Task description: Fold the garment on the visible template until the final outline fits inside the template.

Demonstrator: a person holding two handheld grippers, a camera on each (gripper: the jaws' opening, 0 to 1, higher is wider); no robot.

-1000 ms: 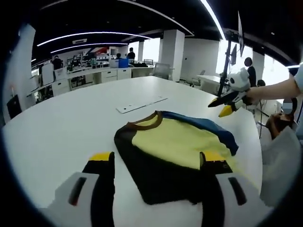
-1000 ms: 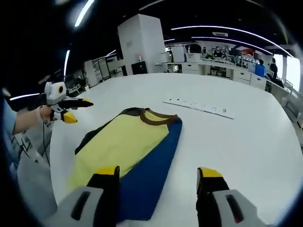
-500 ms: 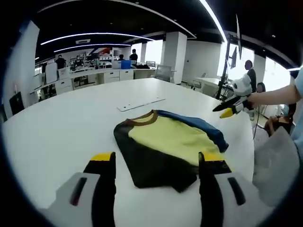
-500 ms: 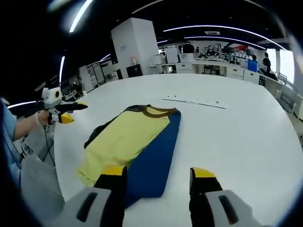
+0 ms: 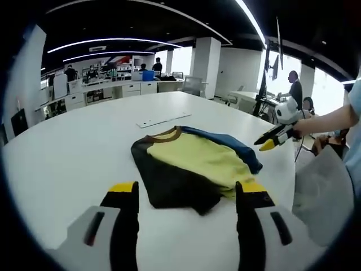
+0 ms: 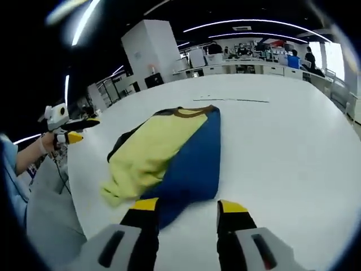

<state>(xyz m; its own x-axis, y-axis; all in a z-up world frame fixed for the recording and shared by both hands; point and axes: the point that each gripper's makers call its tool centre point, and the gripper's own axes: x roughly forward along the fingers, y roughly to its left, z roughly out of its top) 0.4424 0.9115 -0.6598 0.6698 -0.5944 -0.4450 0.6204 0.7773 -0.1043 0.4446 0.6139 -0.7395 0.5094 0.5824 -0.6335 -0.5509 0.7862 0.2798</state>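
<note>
Left gripper view: a folded yellow, black and blue shirt (image 5: 192, 169) lies on the white worktop (image 5: 67, 152), both tools released and empty, left tool (image 5: 186, 195) and right tool (image 6: 183, 206) held clear, seemingly so its outline can be judged.

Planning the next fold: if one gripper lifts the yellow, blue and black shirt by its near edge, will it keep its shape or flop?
Probably flop: the shirt lies limp on the white table, its near yellow hem bunched and wrinkled. It looks thin and light, so a lifted edge would likely sag and drag the layers apart. Pushed, it may slide or bunch on the smooth top.
</note>
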